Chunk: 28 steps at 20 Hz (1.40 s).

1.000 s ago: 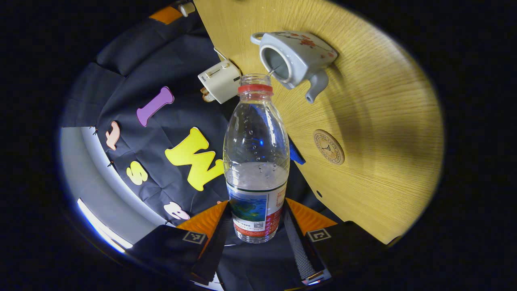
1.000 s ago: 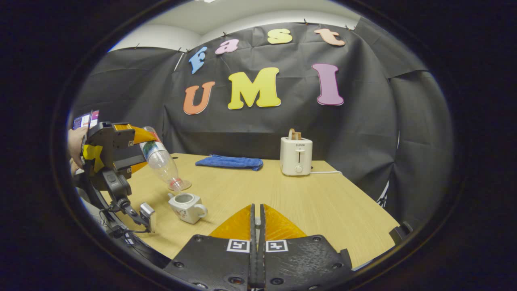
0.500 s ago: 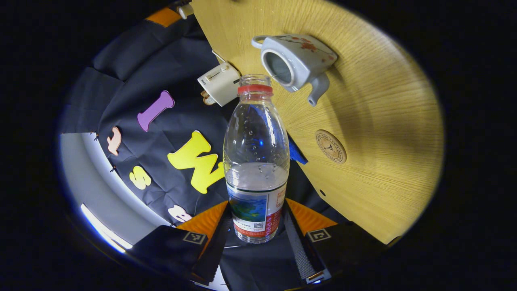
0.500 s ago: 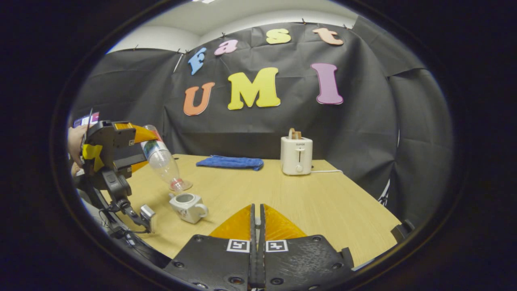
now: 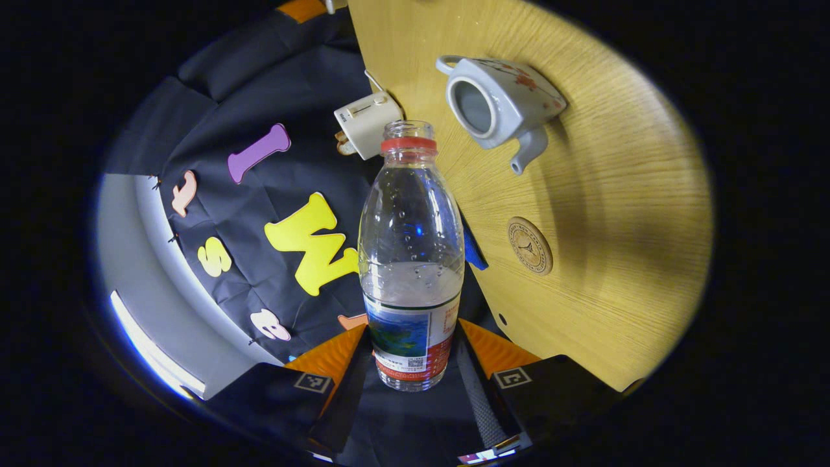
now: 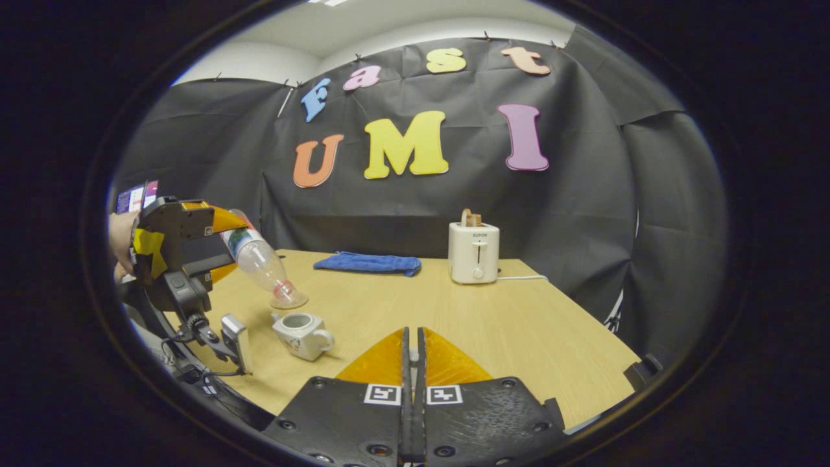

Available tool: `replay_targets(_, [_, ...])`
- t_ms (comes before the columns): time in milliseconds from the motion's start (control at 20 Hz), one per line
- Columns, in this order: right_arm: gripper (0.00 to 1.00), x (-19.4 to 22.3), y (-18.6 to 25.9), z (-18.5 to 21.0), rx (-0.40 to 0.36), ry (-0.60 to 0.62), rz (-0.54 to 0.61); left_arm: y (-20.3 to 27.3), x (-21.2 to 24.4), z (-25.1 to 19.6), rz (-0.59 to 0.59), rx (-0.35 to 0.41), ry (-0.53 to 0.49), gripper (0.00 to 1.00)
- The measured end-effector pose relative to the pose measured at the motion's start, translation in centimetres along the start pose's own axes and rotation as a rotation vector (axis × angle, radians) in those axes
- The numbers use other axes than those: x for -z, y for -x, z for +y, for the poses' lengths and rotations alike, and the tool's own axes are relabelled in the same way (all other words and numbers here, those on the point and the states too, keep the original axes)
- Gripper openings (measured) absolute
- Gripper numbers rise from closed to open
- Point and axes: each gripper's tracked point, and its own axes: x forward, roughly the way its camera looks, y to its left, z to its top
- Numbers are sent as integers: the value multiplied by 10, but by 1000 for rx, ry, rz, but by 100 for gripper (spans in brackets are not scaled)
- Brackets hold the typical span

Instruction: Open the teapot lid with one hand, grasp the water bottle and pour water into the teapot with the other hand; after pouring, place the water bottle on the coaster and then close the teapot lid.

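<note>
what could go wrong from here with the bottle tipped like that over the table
1. The water bottle, clamped low by the left gripper, has no cap and is tilted; its mouth sits beside the teapot opening, so water could land on the table.
2. Held only near its base, the bottle might pivot.
3. The coaster is small; the bottle could be set down off-centre.

Black cloth wall (image 6: 583,214) behind a light wooden table (image 6: 519,324).
</note>
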Motion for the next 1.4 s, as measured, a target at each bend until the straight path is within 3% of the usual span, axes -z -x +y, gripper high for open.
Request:
replay_targets(100, [0,-1,1,1,-2,1,-1,-1,0,-13,-11,7,105,76])
replay_targets(300, [0,-6,2,6,-10,8,-4,4,10,-61,11,149,453,77])
replay_targets(400, [0,-9,3,9,-12,10,-9,10,14,-57,24,147,589,75])
replay_targets(600, [0,-15,3,19,-23,16,-13,20,26,-66,60,200,959,75])
replay_targets(1000, [0,-29,8,28,-25,42,-33,51,-7,-83,47,331,1593,75])
replay_targets(1200, [0,-31,11,30,-23,53,-40,46,-11,-58,-12,299,1793,76])
replay_targets(1400, [0,-28,11,32,-28,46,-33,37,0,-35,-47,222,1869,75])
